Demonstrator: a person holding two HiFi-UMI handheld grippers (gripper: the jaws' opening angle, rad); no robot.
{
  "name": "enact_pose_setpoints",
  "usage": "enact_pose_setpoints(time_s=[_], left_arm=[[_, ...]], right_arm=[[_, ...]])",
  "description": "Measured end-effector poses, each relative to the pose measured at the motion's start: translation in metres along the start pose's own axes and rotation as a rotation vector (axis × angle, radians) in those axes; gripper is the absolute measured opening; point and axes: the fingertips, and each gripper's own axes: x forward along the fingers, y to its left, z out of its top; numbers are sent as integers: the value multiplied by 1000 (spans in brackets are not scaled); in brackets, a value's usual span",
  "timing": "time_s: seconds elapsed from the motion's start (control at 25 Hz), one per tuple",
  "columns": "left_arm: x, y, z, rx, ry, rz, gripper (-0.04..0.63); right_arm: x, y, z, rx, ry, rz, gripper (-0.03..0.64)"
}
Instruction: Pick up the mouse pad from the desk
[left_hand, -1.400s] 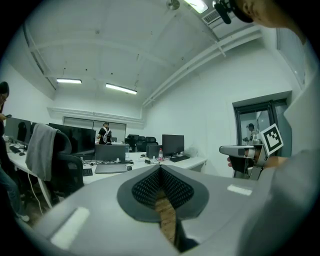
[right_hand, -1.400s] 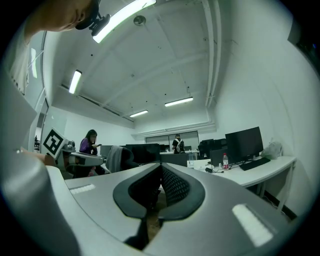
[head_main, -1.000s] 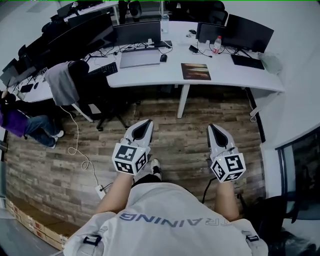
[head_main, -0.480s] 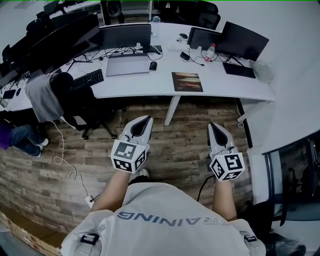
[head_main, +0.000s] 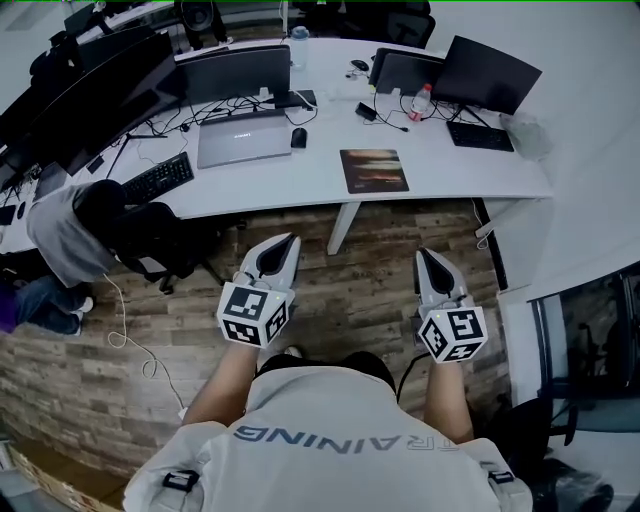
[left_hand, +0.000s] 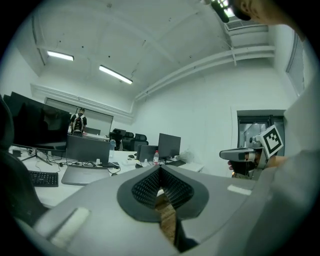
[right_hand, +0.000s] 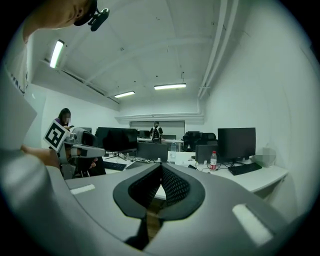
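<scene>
Since my left tongs (head_main: 288, 242) and right tongs (head_main: 426, 255) sit closed, empty, well short of the desk (head_main: 450, 172), the mouse pad (head_main: 374, 170) lies untouched.

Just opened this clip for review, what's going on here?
A person stands on the wood floor short of the desk, holding the left gripper and right gripper out in front, pointed toward it. Both have their fingers shut with nothing between them. The mouse pad lies flat near the desk's front edge, right of a laptop, untouched. The pickup has not begun.
</scene>
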Motion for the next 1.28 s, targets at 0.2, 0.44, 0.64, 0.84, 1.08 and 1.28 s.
enact_pose_setpoints(time_s=[0.2,0.44,0.64,0.84,1.08,1.28], left_arm=[[36,-3,-10,2,32,-24,0],[101,-11,-13,10,66,32,0],[166,-19,1,23,63,89,0],[223,-28,2,16,82,147,0],[268,-24,2,17,113,193,0],[291,8,12,11,111,207,0]], right_arm=[[20,-29,-11,29,18,-19,14],[65,-89,-29,79,32,40,14],[108,-160,-20,102,14,81,14],[141,-232,-26,128,25,101,14],[178,-285,-43,164,64,113,14],[214,-288,-44,171,87,123,14]])
